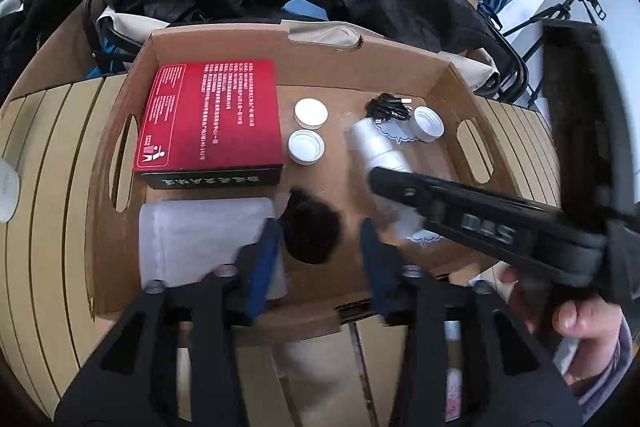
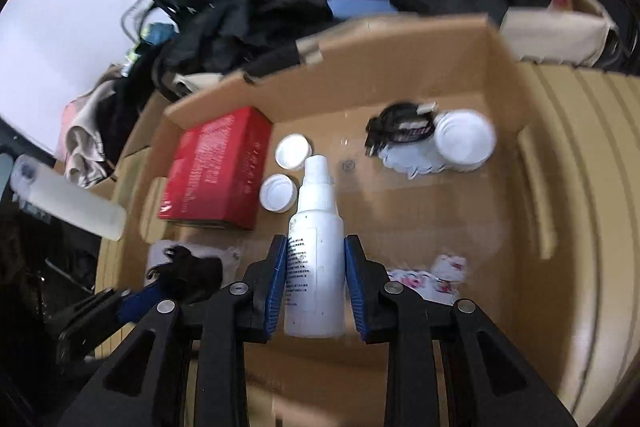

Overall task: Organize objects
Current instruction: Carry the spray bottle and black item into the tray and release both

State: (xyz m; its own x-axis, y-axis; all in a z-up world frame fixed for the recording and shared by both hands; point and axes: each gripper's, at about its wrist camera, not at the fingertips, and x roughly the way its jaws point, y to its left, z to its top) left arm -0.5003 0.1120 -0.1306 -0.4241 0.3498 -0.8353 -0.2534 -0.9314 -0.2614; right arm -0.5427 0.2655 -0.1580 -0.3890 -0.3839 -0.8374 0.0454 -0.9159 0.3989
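The right gripper [image 2: 316,279] points steeply down, its blue pads [image 2: 276,283] pressed against both sides of a white spray bottle [image 2: 316,247]. The left gripper [image 1: 320,259] (motion-blurred) tilts down likewise, jaws parted with nothing between them. A bare hand [image 1: 576,323] grips the right tool's handle.

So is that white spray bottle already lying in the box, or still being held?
Held. The right gripper clamps the white spray bottle between its blue fingers, above the cardboard box, not resting on its floor.
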